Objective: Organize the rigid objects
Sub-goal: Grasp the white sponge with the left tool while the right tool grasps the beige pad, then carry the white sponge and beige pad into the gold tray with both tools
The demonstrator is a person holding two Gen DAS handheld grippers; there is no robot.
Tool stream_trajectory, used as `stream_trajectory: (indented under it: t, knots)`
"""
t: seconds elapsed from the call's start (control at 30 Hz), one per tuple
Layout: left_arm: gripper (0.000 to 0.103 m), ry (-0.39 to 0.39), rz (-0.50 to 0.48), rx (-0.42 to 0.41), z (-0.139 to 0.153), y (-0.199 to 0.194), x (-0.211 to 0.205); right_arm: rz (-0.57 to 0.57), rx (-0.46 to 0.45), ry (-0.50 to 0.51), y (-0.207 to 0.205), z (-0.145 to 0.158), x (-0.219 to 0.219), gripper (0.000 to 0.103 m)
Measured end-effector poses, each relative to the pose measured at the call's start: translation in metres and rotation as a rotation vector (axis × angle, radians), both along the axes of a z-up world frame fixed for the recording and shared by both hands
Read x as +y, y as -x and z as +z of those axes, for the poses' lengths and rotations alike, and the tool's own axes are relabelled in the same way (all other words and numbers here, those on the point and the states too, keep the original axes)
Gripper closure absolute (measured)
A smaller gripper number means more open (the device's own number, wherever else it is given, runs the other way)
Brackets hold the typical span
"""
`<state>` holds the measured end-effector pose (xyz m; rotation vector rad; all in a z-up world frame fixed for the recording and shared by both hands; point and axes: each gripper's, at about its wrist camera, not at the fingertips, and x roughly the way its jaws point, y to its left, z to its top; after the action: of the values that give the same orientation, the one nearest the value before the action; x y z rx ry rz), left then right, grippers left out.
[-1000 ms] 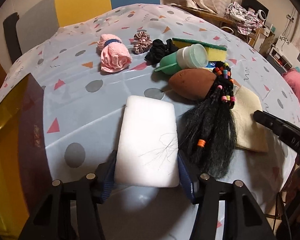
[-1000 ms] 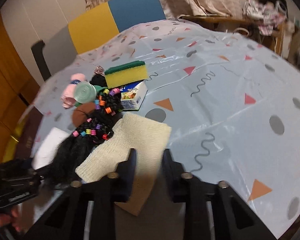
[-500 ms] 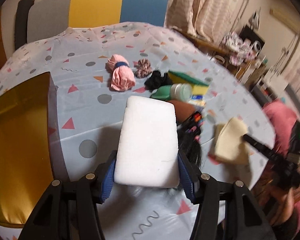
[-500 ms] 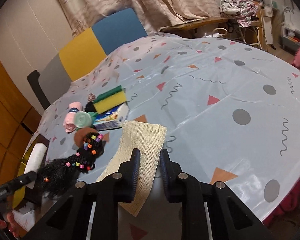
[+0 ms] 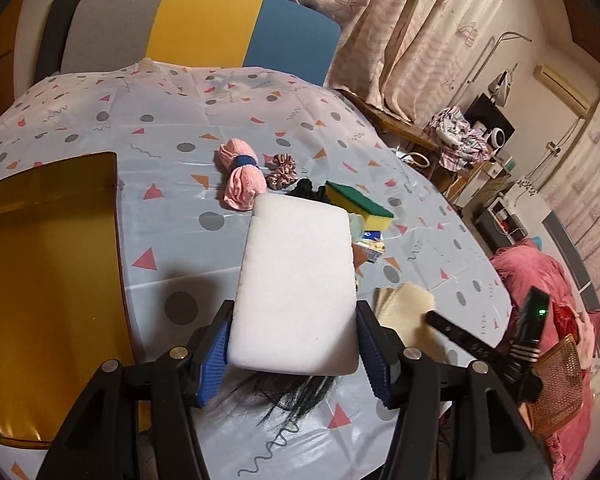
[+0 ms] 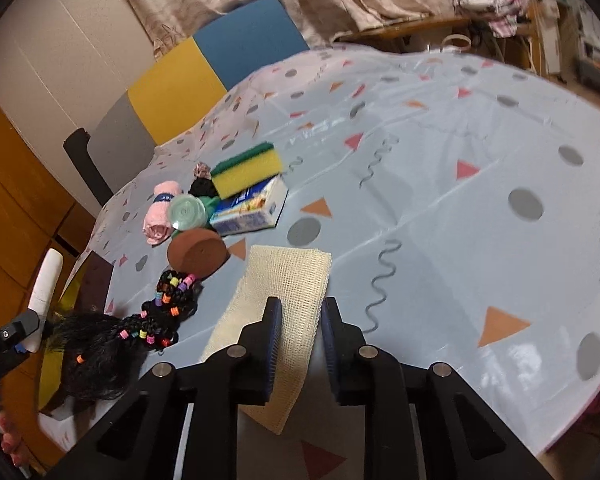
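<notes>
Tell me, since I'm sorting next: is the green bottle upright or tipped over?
Tipped over. The green bottle lies on its side on the table, clear cap toward the right wrist camera, between the pink towel and the box.

warm dim indoor light, soft glare on the glossy patterned tablecloth (image 6: 440,208), dark shadow beneath the white foam block (image 5: 296,292), motion blur in the right view, fisheye-bent edges, black vignetted corners

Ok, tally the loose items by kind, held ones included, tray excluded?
Sponges: 2 (white block, yellow-green sponge)
Cloths: 2 (pink towel, mesh cloth)
Hair items: 3 (patterned scrunchie, black scrunchie, beaded hairpiece)
Containers: 2 (carton, green bottle)
Brown lump: 1
Total: 10
</notes>
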<state>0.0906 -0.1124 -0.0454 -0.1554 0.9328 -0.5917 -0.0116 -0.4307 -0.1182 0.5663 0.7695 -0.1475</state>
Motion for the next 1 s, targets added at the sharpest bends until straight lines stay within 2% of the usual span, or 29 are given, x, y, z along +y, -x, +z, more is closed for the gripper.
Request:
stream_trajectory:
  t: [0.13, 0.23, 0.37, 0.4, 0.43, 0.5, 0.73, 1.0]
  knots:
    - [0.044, 0.027, -0.01, -0.017, 0.008, 0.001, 0.002, -0.007, 0.035, -0.015, -0.004, -0.007, 0.002, 0.051]
    - [0.045, 0.056, -0.025, -0.023, 0.013, 0.001, 0.005, -0.01, 0.045, 0.003, -0.007, -0.008, 0.006, 0.05]
    - [0.045, 0.099, 0.01, -0.031, 0.022, -0.001, 0.018, 0.013, 0.057, 0.046, -0.014, -0.008, 0.013, 0.051]
    - [0.045, 0.096, 0.023, -0.035, 0.024, -0.002, 0.021, 0.019, 0.06, 0.063, -0.016, -0.008, 0.015, 0.055]
    - [0.045, 0.091, 0.037, -0.044, 0.027, -0.002, 0.026, 0.028, 0.061, 0.075, -0.018, -0.008, 0.018, 0.067]
    - [0.045, 0.089, 0.058, -0.063, 0.031, -0.002, 0.035, 0.055, 0.056, 0.057, -0.022, -0.011, 0.021, 0.081]
    - [0.045, 0.01, 0.16, -0.113, 0.031, -0.002, 0.078, 0.066, -0.02, -0.033, -0.016, -0.001, 0.026, 0.085]
    - [0.045, -0.027, 0.268, -0.073, 0.008, -0.01, 0.128, 0.042, -0.098, 0.008, -0.006, 0.039, 0.028, 0.088]
